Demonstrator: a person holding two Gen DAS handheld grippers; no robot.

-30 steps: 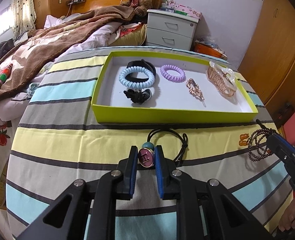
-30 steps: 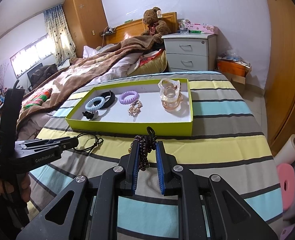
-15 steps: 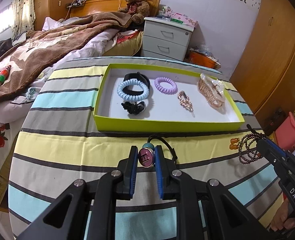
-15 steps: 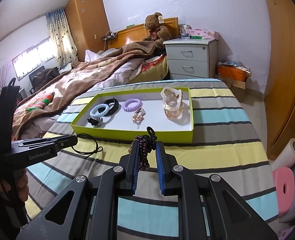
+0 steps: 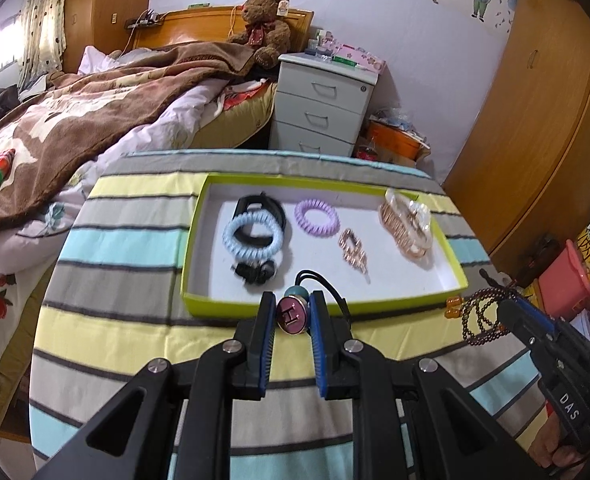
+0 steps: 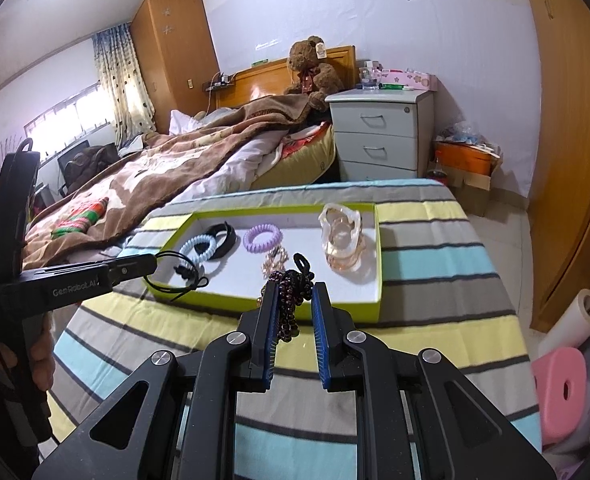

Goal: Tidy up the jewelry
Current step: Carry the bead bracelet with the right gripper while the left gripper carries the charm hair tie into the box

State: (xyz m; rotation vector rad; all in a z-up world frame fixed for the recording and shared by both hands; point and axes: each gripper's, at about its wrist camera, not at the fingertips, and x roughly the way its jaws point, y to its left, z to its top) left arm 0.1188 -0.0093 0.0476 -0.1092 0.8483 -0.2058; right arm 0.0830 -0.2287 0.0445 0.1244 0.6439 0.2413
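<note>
1. While the person stands at the striped tablecloth (image 5: 107,240), the left gripper (image 5: 291,316) is raised over the near edge of the green tray (image 5: 319,307); its blue pads pinch a round pink charm (image 5: 293,316) marked with an H, a teal bead just behind it, and a black cord (image 6: 175,276) loops down from that charm and hangs over the tray's near left corner.
2. Inside the tray, going left to right, a pale blue coil hair tie (image 5: 253,236) lies partly over a black band (image 5: 261,210); a small black hair tie (image 5: 257,272) sits just in front of them; a purple coil hair tie (image 5: 317,220) rests near the middle; a gold hair clip (image 5: 353,248) lies beside it; a clear pinkish claw clip (image 5: 409,224) occupies the right end.
3. Further right, the right gripper (image 6: 293,312) is held just before the tray's near wall, toward its right half; its pads close on a dark beaded bracelet (image 6: 291,296), whose strands bunch between the fingers and droop below them; small orange beads (image 5: 453,306) show beside the strands in the left view.
4. Beyond the table, a bed with a brown blanket (image 5: 75,120) fills the left; a teddy bear (image 5: 265,28) sits against the headboard; a grey nightstand (image 5: 323,108) stands to its right.
</note>
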